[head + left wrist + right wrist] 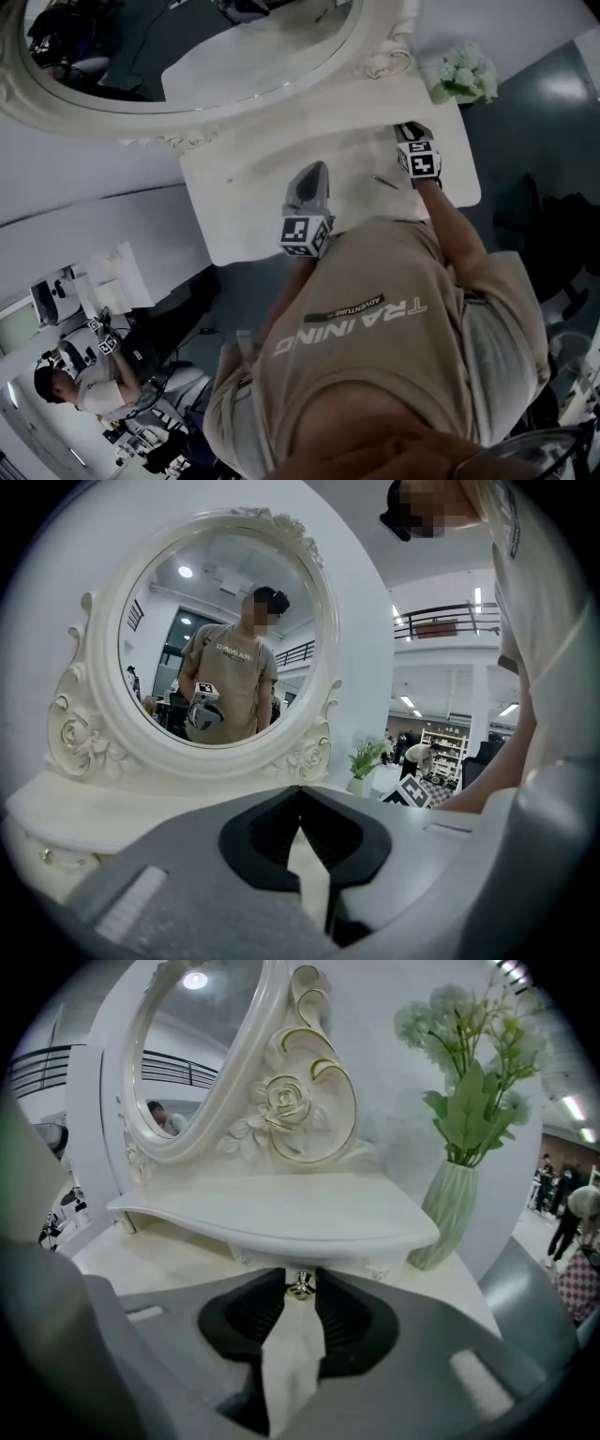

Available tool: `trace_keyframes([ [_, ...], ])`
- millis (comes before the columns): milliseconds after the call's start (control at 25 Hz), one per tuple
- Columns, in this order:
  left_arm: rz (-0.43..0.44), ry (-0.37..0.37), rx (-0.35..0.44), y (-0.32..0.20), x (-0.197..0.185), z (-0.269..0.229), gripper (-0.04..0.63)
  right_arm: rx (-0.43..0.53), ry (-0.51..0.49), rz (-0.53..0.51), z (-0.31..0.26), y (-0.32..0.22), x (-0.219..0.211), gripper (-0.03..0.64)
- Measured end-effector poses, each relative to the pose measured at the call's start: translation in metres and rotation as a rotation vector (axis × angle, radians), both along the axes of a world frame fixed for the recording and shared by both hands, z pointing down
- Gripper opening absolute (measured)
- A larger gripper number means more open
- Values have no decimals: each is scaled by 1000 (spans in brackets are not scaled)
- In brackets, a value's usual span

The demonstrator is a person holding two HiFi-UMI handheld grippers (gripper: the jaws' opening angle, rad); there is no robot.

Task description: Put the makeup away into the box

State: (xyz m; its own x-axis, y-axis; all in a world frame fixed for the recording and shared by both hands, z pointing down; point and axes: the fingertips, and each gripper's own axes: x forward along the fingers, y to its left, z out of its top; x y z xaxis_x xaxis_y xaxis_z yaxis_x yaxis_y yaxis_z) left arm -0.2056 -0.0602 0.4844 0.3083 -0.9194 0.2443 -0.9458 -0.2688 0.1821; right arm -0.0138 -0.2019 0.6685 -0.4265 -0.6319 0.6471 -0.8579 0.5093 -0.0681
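Observation:
On the white vanity table [253, 192] lies a thin dark makeup stick [384, 181], between the two grippers. My left gripper [319, 169] hovers over the middle of the table, shut and holding nothing; in its own view the jaws [300, 791] meet, facing the oval mirror [220, 639]. My right gripper [409, 127] is at the foot of the mirror's base on the right. In its own view the right gripper [300, 1277] has its jaws a little apart, with a small metal drawer knob [300, 1286] under the white shelf [281, 1218] sitting between the tips. No box is in view.
A ribbed green vase [448, 1208] with pale flowers [466, 73] stands at the table's right back corner, close to the right gripper. The carved mirror frame [286, 1101] rises behind the shelf. Other people work at benches on the lower left [84, 375].

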Motion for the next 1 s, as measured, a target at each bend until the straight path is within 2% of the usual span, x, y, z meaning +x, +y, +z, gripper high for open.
trace_keyframes([
  [160, 0, 20, 33, -1, -7, -5, 3, -31, 27, 0, 4, 15, 5, 106],
  [520, 70, 22, 48, -8, -7, -13, 3, -38, 49, -11, 4, 48, 12, 106],
  [760, 77, 21, 63, -2, -8, -16, 3, -31, 48, 0, 5, 66, 17, 106],
  [1000, 40, 38, 50, 16, -11, -11, 3, -47, 61, -15, 2, 83, 23, 106],
])
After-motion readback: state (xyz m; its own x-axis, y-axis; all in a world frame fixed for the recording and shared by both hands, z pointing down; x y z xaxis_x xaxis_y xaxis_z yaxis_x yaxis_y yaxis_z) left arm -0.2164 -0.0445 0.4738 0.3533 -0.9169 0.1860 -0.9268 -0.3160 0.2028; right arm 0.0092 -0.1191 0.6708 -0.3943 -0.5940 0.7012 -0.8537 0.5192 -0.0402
